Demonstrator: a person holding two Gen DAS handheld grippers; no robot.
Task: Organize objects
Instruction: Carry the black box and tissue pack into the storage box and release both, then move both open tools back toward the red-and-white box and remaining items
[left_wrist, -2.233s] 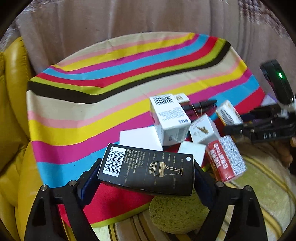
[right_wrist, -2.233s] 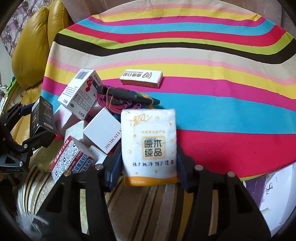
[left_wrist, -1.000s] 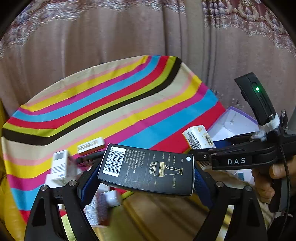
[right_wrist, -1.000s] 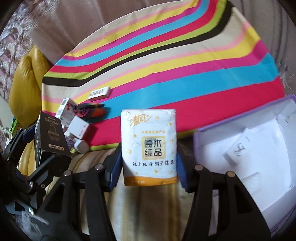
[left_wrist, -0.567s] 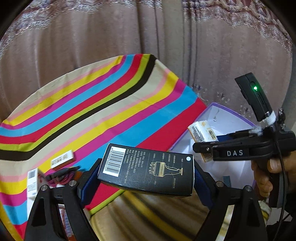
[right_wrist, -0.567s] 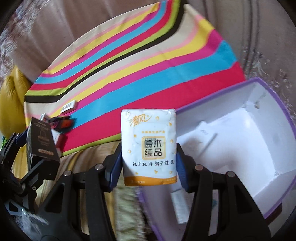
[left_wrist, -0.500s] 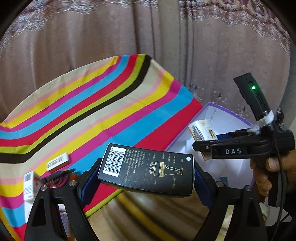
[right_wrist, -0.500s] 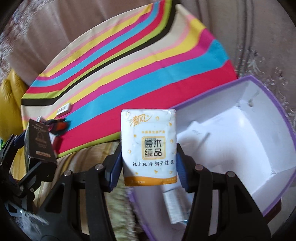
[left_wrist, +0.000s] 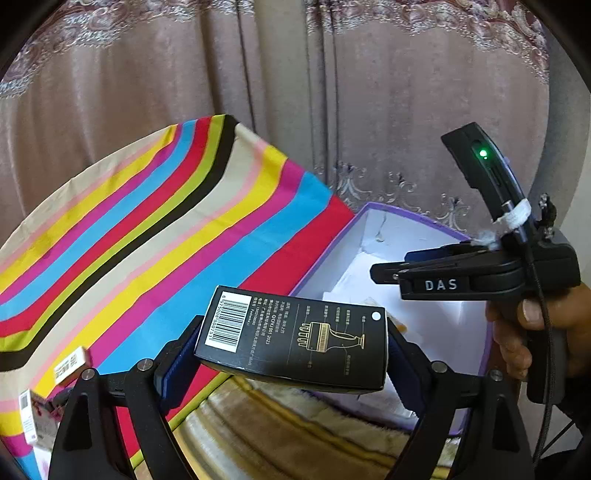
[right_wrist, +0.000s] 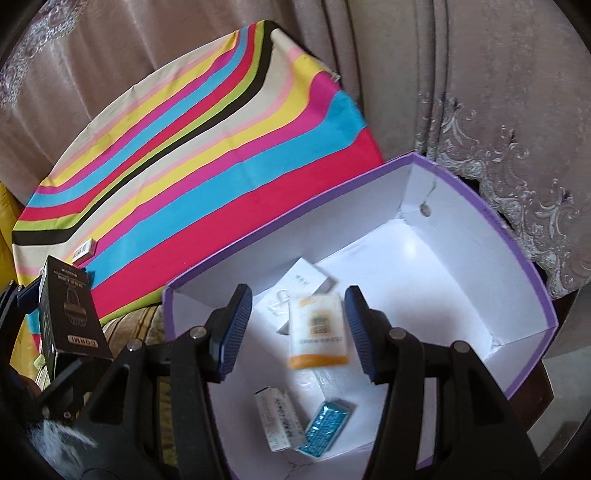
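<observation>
My left gripper is shut on a black box with a barcode and gold drawing, held in the air just left of the purple storage box; the black box also shows in the right wrist view. My right gripper is open over the purple box. The white and orange tissue pack is blurred between the fingers, free of them, above the box floor. The right gripper also shows in the left wrist view.
Inside the purple box lie a white carton, a narrow white box and a blue blister pack. The striped cloth holds a small white box. Curtains hang behind. More boxes lie at far left.
Both grippers swung right from the pile to the purple box. My right gripper opened and let go of the tissue pack, which is dropping into the box. The left still holds the black box.
</observation>
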